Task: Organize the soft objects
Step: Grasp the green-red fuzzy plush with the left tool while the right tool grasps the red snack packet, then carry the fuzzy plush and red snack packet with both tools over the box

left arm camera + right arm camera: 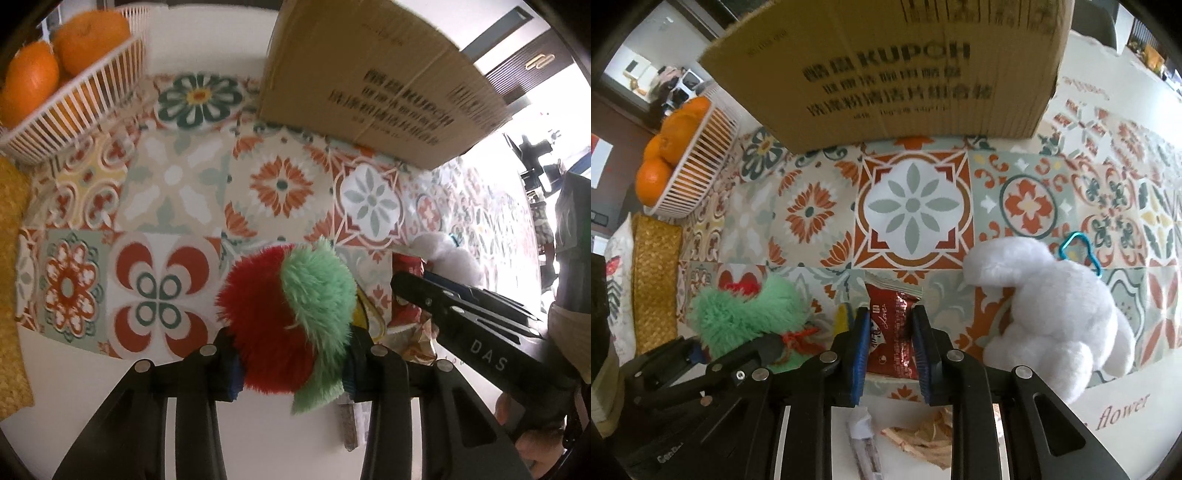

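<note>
While the left gripper (291, 354) points steeply down at the table, its jaws are closed partway on a red and green plush toy (291, 314), and the blue pads press into the fur on both sides; the toy fills the gap and bulges out ahead of the fingertips. In the right wrist view, the right gripper (890, 343) is closed as narrow as it seems to go on a red snack packet (892, 332), which stands between the pads with its long axis along the fingers.

Both held things must travel the same way, I judge: the cardboard box (905, 74) lies straight ahead of both grippers, beyond an open stretch of the patterned tablecloth (912, 206), with its printed wall turned to them. Neither gripper is clearly nearer to it.

Just to the right of the right gripper a white plush toy (1052, 314) with a blue carabiner (1082, 251) lies on the cloth, not touched. Far to the left of the left gripper stands a white basket (88, 110) of oranges (62, 51).
</note>
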The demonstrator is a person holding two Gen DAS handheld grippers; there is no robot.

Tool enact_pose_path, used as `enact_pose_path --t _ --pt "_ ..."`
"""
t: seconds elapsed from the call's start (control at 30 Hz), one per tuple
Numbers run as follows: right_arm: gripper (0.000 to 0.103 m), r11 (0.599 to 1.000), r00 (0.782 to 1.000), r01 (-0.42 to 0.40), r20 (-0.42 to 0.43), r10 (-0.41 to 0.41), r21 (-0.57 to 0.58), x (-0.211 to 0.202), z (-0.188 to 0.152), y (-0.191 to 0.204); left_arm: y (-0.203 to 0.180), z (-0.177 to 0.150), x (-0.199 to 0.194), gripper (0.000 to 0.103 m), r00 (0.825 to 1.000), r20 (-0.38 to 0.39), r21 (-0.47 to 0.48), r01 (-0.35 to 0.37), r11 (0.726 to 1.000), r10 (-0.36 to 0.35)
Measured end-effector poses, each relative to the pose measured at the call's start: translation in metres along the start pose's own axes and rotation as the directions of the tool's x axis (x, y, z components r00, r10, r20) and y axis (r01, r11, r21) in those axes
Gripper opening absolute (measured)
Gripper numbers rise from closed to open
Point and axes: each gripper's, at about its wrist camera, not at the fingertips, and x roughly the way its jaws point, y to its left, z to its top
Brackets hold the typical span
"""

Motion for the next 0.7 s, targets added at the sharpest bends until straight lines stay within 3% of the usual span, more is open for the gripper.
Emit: enact_pose_path --t 0.33,0.7 --pt "0.024 0.999 0.996 -0.007 0.089 0.01 -0.032 -0.039 -0.001 0.006 -0.011 0.004 -0.04 0.04 0.992 0.127 0.037 -0.031 0.999 0.026" --pt "0.024 0.998 0.977 -0.013 0.213 0.027 -0.066 -0.086 -0.004 0.014 -0.028 0.005 -0.082 0.04 0.96 0.278 0.084 -0.065 0.994 0.04"
